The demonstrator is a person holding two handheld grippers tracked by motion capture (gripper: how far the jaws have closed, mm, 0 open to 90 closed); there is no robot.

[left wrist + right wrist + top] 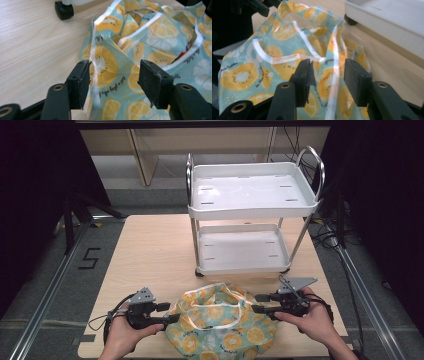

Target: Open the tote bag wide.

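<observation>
1. A crumpled teal plastic bag printed with yellow citrus slices and edged in white trim [220,320] lies at the near edge of the pale wooden table [150,250], between the two hand-held grippers and just in front of a white two-tier cart.
2. The bag's mouth gapes upward with its white-trimmed rim folded over; a small red and dark shape shows inside in the left gripper view, too little of it to tell what it is.
3. The left gripper [167,312], held in the person's left hand [122,335], sits at the bag's left edge. Its jaws stand partly open around a fold of the printed film, with a gap on each side, so they press on nothing.
4. The right gripper [257,303], in the right hand [312,317], sits at the bag's right edge. Its jaws are likewise partly open, with a white-trimmed ridge of film between them and unpinched.
5. The white plastic cart with chrome posts and handles [252,195] stands on black castors at the far half of the table; both its trays are bare.
6. The bag's near edge is cut off at the bottom of the high view.
</observation>
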